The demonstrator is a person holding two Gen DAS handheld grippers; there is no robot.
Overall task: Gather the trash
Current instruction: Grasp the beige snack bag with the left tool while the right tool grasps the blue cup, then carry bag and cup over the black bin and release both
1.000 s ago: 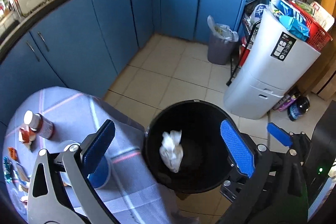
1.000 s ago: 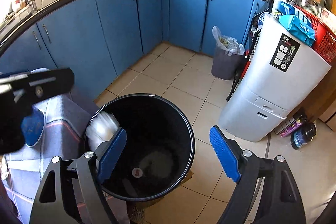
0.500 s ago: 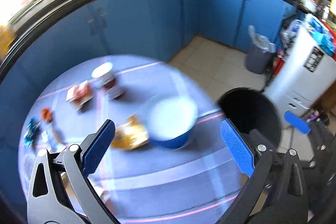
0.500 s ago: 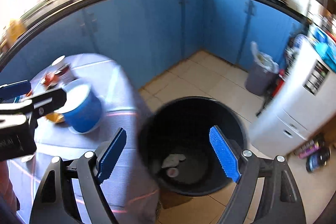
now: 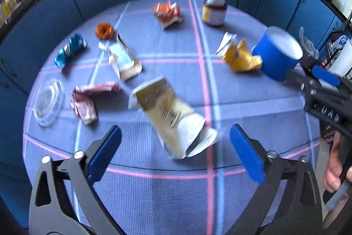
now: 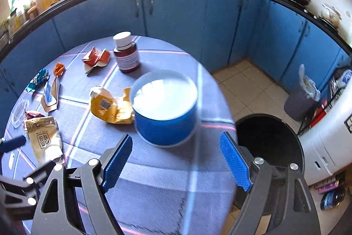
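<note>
So both tongs are hanging over the round table with the blue-grey checked cloth [image 5: 253, 102], and both are spread wide with nothing pinched in them. The left gripper [image 5: 176, 153] is lining up on a flattened yellow-and-white drink pouch [image 5: 171, 118] lying right between and just ahead of its blue pads [image 5: 105, 153]; looks like the next piece to go. The right gripper [image 6: 176, 160] is hovering just short of a blue round tub with a white top [image 6: 165, 107], with the black round trash bin [image 6: 270, 147] sitting on the floor off its right finger.

More trash is lying further out from the left tongs: a crumpled pink wrapper [image 5: 85, 100] and a clear plastic lid [image 5: 48, 100] off to the left, a torn white packet [image 5: 123, 58], a shiny blue wrapper [image 5: 70, 50], a small orange scrap [image 5: 104, 30], a torn red-orange carton [image 5: 168, 12], and a crumpled yellow wrapper [image 5: 239, 56] touching the tub. There's also a brown bottle with a white cap [image 5: 214, 8] standing upright at the far side.

If I were doing it, I'd be dropping the left one low, squeezing across the pouch's narrow width so it's buckling up into the pads instead of sliding on the cloth.
</note>
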